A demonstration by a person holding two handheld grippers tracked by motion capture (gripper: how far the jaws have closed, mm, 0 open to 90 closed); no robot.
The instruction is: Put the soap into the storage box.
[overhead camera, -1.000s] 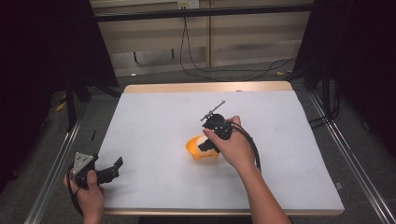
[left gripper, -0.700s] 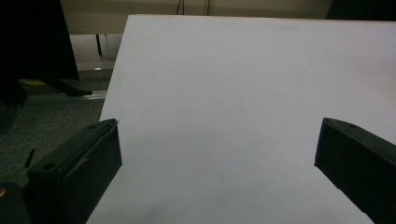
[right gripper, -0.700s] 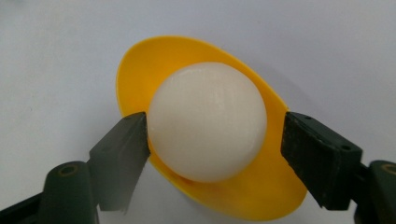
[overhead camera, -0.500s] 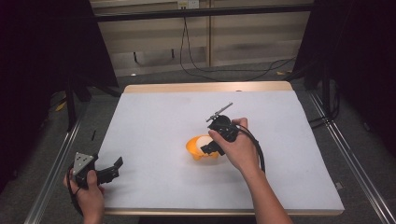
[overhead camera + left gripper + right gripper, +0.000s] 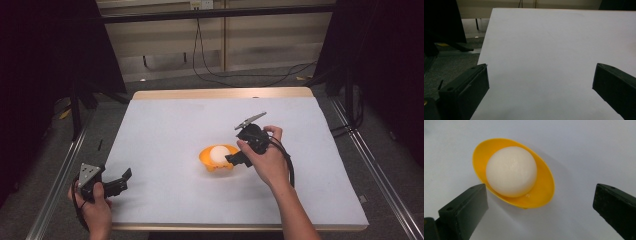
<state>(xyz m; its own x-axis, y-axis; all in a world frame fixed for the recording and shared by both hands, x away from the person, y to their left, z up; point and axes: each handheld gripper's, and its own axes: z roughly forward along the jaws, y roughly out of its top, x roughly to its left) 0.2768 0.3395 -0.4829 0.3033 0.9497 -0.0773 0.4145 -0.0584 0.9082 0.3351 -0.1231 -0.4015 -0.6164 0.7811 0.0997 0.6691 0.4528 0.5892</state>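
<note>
A white ball (image 5: 218,154) (image 5: 511,171) lies in a small yellow bowl (image 5: 206,160) (image 5: 544,192) near the middle of the white table (image 5: 175,125). My right gripper (image 5: 234,160) (image 5: 540,191) stands just right of the bowl, tilted down toward it. Its jaws have just been opening and now stand wide apart, with the pads touching nothing. The ball rests free in the bowl ahead of them. My left gripper (image 5: 121,181) (image 5: 540,68) sits at the table's front left corner, open, with bare table between its jaws.
Metal rails run along the left side (image 5: 55,185) and the right side (image 5: 375,170) of the table. Black cables (image 5: 210,65) trail over the floor behind it. Dark stands (image 5: 75,100) rise at the back left. The wooden far edge (image 5: 220,93) borders the white top.
My right gripper has drawn back to the right off the bowl, its jaws have opened, and the white ball now shows in the bowl. The left gripper has stayed put.
</note>
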